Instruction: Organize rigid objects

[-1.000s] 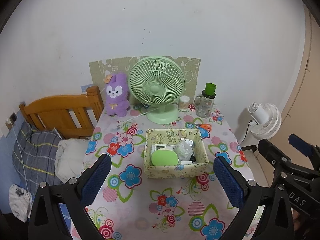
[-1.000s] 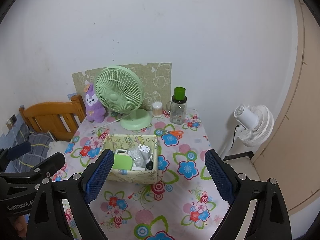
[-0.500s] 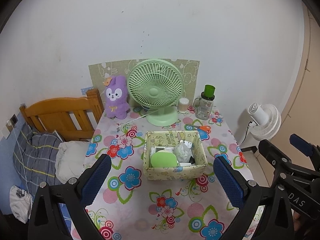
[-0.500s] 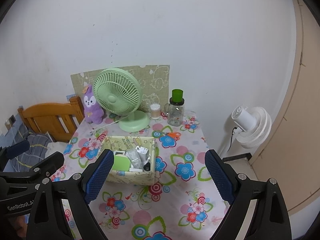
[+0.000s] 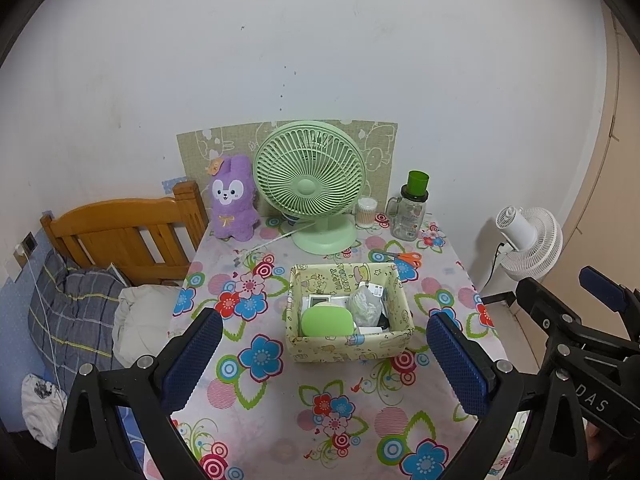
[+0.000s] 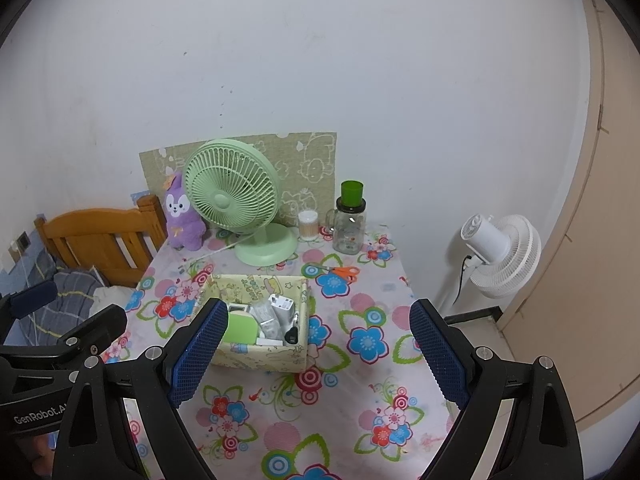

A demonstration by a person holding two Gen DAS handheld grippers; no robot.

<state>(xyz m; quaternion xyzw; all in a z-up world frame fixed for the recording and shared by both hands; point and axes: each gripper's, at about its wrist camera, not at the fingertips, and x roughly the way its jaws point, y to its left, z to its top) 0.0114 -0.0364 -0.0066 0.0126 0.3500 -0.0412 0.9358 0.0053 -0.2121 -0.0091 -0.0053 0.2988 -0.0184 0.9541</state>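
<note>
A pale yellow patterned box (image 5: 348, 350) (image 6: 260, 356) sits mid-table on the floral cloth. It holds a green rounded case (image 5: 327, 321) (image 6: 239, 330), a crumpled clear bag (image 5: 364, 306), a white charger (image 6: 285, 308) and a small black item (image 6: 292, 335). Orange-handled scissors (image 5: 400, 257) (image 6: 340, 271) lie behind the box. My left gripper (image 5: 326, 360) is open, held above the table's near side with nothing between its blue pads. My right gripper (image 6: 318, 354) is open too, empty, to the right of the left one.
Along the wall stand a green desk fan (image 5: 310, 184) (image 6: 236, 192), a purple plush rabbit (image 5: 233, 196), a small cotton-swab jar (image 5: 366, 212) and a green-lidded glass jar (image 5: 412, 212). A wooden bed headboard (image 5: 120, 236) borders the left. A white floor fan (image 6: 500, 256) stands right.
Both grippers have drawn back and risen a little; the table and box look smaller and farther. Both stay open and empty.
</note>
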